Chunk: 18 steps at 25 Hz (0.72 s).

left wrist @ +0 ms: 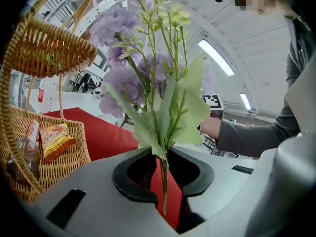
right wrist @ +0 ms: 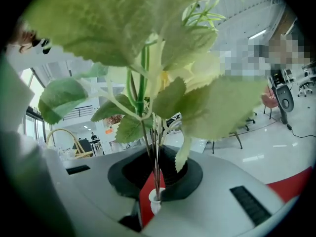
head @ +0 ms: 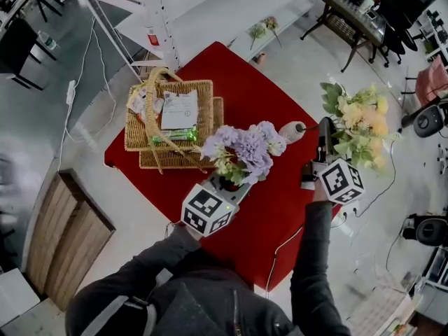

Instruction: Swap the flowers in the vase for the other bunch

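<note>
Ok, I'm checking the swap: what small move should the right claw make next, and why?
Probably lower the right claw a little: stems of its yellow bunch hang at the white vase mouth, while the left claw holds the purple bunch aside.

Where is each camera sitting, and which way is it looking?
Head view: on the person's head, steeply down onto table, basket, vase; shows both sleeves, left gripper, right gripper.
Left gripper view: rides that gripper, along its jaws at purple bunch; shows right sleeve.
Right gripper view: rides that gripper, along its jaws at yellow bunch.
Shared: head and left gripper views show basket.
</note>
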Tool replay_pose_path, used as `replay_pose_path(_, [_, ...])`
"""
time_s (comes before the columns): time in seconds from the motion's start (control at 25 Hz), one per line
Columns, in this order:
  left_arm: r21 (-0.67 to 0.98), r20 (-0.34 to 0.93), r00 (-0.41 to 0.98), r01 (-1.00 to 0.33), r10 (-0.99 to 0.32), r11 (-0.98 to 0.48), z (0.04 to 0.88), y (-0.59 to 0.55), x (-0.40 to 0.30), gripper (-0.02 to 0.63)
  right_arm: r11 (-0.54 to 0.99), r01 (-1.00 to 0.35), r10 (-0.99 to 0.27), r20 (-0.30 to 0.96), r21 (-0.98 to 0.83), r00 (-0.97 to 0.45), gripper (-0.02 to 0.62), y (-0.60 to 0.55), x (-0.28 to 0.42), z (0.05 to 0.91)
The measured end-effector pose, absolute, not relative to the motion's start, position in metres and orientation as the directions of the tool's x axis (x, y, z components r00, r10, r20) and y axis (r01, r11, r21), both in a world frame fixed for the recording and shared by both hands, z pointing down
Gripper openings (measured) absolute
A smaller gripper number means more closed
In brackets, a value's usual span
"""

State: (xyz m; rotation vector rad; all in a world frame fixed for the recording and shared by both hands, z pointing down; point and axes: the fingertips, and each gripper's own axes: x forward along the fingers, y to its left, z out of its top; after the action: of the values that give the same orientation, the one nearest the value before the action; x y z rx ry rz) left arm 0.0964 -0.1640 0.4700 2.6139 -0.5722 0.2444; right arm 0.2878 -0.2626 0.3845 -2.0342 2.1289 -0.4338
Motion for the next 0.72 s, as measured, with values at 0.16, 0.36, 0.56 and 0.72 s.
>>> replay_pose_path(0.16, [0.396, 0.259, 0.898, -0.434, -0.355, -0.809, 0.471, -0.164, 0.096, 0.078, 0.035, -0.949, -0.992, 0.102, -0.313, -0.070, 0.020, -0.266, 0.283, 0.397])
replay_pose_path(0.36, [0.401, 0.259, 0.896, -0.439, -0.361, -0.804, 0.468, -0.163, 0.096, 0.078, 0.052, -0.955, -0.989, 0.116, -0.291, -0.089, 0.020, -0.268, 0.278, 0.401])
replay_pose_path(0.56, [0.405, 0.260, 0.895, -0.442, -0.363, -0.800, 0.470, -0.164, 0.096, 0.078, 0.064, -0.955, -0.987, 0.125, -0.291, -0.104, 0.020, -0.272, 0.273, 0.411])
replay_pose_path(0.72, [0.406, 0.258, 0.896, -0.441, -0.362, -0.801, 0.470, -0.164, 0.096, 0.078, 0.073, -0.960, -0.983, 0.142, -0.269, -0.114, 0.020, -0.274, 0.267, 0.420])
